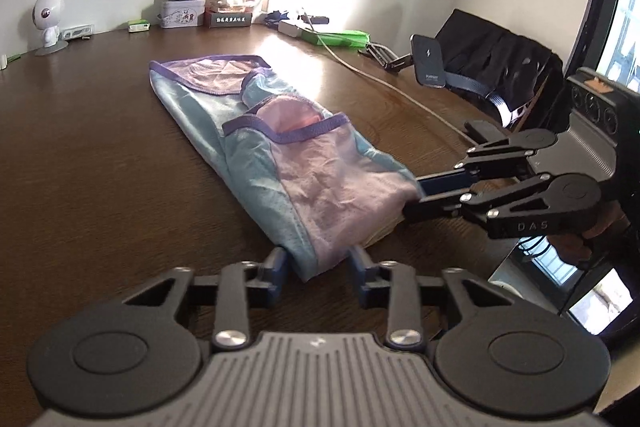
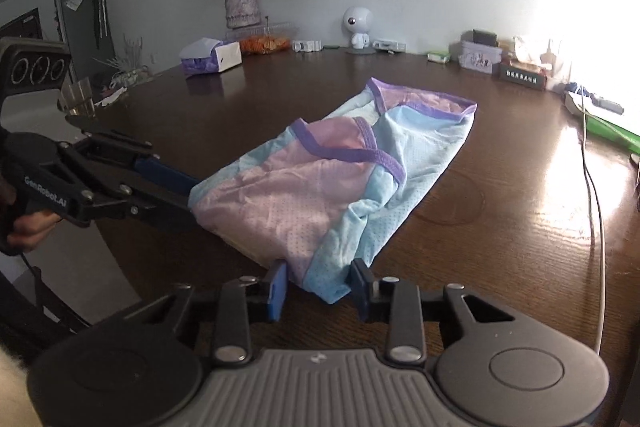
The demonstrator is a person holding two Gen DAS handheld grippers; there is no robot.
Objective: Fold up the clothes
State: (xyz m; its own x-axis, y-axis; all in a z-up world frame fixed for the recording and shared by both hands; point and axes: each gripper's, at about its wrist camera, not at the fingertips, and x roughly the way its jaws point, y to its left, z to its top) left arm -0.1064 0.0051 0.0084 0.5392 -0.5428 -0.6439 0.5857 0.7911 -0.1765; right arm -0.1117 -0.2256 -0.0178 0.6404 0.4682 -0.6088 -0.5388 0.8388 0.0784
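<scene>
A dark wooden desk (image 2: 500,227) is filling most of both views. In the right wrist view, a vase of pink roses (image 2: 240,7) is standing at upper centre against the wall, with a tissue box (image 2: 212,59) sitting just below and left of it. A small white robot figurine (image 2: 357,27) is standing right of centre along the back edge, and a tin box (image 2: 476,61) is sitting further right. A white cable (image 2: 596,187) is running down the right side. In the left wrist view, a black bag (image 1: 492,59) is lying at upper right, with a green folder (image 1: 340,38) resting near the sunlit back edge.
</scene>
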